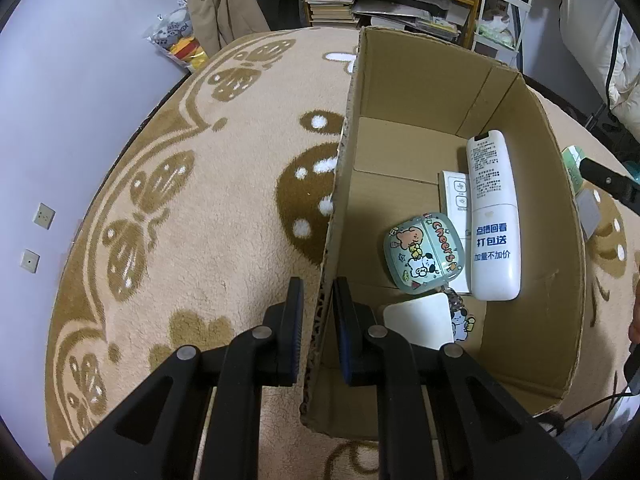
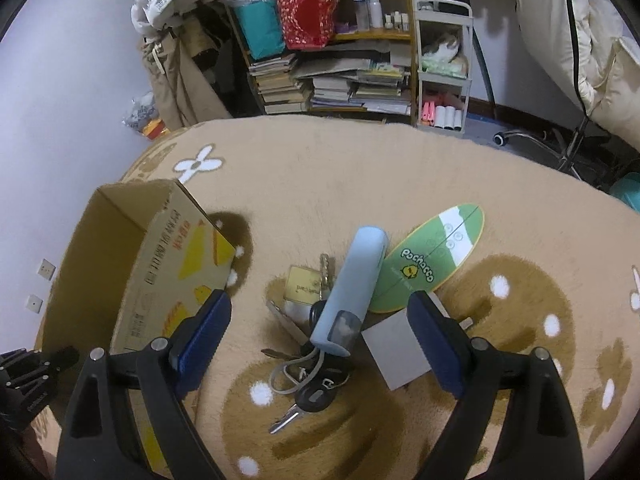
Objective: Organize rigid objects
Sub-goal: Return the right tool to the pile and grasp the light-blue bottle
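Note:
An open cardboard box (image 1: 532,312) stands on the rug. My left gripper (image 1: 316,304) is shut on its left wall, one finger inside and one outside. In the box lie a long white remote (image 1: 494,220), a smaller white remote (image 1: 454,192), a green cartoon case (image 1: 424,254) and a white square piece (image 1: 420,320). My right gripper (image 2: 320,298) is open above a light blue tube-shaped case (image 2: 356,280) that lies across a bunch of keys (image 2: 312,388). Beside them are a green oval Pochacco board (image 2: 432,260), a grey square (image 2: 396,352) and a gold tag (image 2: 302,286).
The beige and brown patterned rug (image 2: 360,168) covers the floor. The box (image 2: 132,240) sits just left of the right gripper. A bookshelf (image 2: 340,80) and a white trolley (image 2: 442,64) stand beyond the rug's far edge, and a chair base (image 2: 532,140) at the right.

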`<action>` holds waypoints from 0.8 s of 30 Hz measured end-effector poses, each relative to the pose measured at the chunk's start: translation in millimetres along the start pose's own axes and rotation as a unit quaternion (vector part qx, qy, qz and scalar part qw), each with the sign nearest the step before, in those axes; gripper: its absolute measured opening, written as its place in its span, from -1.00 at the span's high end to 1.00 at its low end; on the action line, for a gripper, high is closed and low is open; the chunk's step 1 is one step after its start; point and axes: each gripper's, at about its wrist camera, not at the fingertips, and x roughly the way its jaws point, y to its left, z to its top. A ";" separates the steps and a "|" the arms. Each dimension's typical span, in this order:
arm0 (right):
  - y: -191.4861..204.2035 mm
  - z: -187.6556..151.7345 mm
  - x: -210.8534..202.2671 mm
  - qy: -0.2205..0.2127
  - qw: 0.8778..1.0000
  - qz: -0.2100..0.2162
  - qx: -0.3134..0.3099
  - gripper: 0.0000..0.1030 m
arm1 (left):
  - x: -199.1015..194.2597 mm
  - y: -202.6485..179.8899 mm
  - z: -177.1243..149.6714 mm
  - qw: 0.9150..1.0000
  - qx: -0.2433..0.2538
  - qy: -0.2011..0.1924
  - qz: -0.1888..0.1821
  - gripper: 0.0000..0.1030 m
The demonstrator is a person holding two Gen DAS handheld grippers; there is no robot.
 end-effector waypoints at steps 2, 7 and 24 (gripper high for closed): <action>-1.1 -2.6 5.3 0.001 1.000 0.002 -0.003 -0.61 | -0.1 -0.1 -0.3 1.000 0.001 0.000 0.000 0.71; -9.7 -4.8 19.1 0.012 1.000 0.013 0.007 -0.29 | 0.0 -0.4 -0.4 1.000 0.001 0.000 0.001 0.71; -11.7 -11.4 55.6 0.039 0.999 0.011 0.000 -0.14 | 2.7 3.3 1.7 1.000 -0.015 0.001 -0.012 0.71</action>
